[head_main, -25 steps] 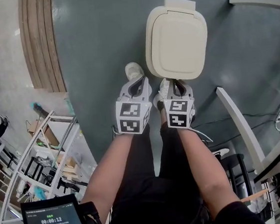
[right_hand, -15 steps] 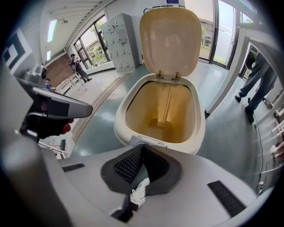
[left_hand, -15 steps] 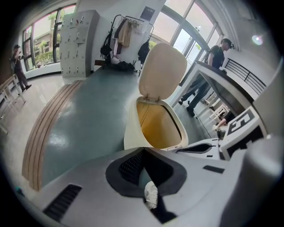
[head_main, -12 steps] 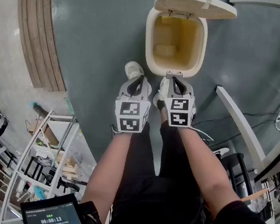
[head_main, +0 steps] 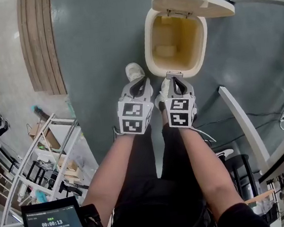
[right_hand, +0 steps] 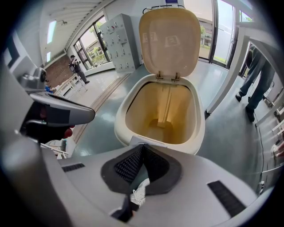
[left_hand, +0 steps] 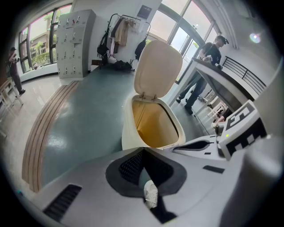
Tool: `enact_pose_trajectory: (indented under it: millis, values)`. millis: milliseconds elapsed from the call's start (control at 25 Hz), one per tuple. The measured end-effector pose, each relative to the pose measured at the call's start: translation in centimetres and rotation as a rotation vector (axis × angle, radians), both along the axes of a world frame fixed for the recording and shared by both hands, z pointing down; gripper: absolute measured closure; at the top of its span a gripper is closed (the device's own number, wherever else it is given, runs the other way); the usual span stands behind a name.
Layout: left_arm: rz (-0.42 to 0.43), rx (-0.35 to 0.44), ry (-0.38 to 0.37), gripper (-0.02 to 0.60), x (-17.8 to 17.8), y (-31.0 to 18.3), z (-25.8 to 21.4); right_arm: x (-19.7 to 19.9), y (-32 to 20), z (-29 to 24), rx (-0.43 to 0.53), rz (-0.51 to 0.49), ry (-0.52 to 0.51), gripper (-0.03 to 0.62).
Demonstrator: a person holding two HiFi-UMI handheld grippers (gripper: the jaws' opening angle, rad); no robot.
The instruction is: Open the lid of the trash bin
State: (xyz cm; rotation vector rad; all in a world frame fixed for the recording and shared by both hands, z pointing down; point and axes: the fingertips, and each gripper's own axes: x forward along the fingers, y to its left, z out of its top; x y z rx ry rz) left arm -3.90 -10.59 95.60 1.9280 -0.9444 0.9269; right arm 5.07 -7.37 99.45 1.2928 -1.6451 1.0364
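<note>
The grey-green floor (head_main: 98, 39) fills the head view, with a wooden strip (head_main: 39, 40) toward 10 o'clock and a white shelf rack (head_main: 35, 163) toward 8 o'clock. The cream trash bin (head_main: 150, 53) stands on the floor at 12 o'clock from the person. It is open and its yellowish inside is in plain sight. Its lid (head_main: 190, 3) is swung up on the hinge at the bin's 12 o'clock edge.

The right claw (head_main: 174, 75) has its jaws closed together on nothing. Its tips are right at the small grey latch (right_hand: 146, 141) on the bin's 6 o'clock rim, though actual contact cannot be judged. The left claw (head_main: 139, 82) is at 9 o'clock of the right one, just beside it. It too is pressed closed and empty, and it is off the bin, over a white shoe (head_main: 135, 70).
</note>
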Motion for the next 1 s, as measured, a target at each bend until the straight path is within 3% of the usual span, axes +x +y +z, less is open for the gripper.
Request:
enact_pose_trajectory:
  millis: [600, 1000]
  values:
    - [0.016, 0.025, -0.002, 0.584, 0.4, 0.0, -1.7, 1.4, -0.7, -1.3, 0.033, 0.024, 0.009, 0.592]
    - [0.037, 0.101, 0.012, 0.584, 2.2, -2.0, -7.7, 3.9, -1.8, -7.7, 0.120, 0.032, 0.012, 0.592]
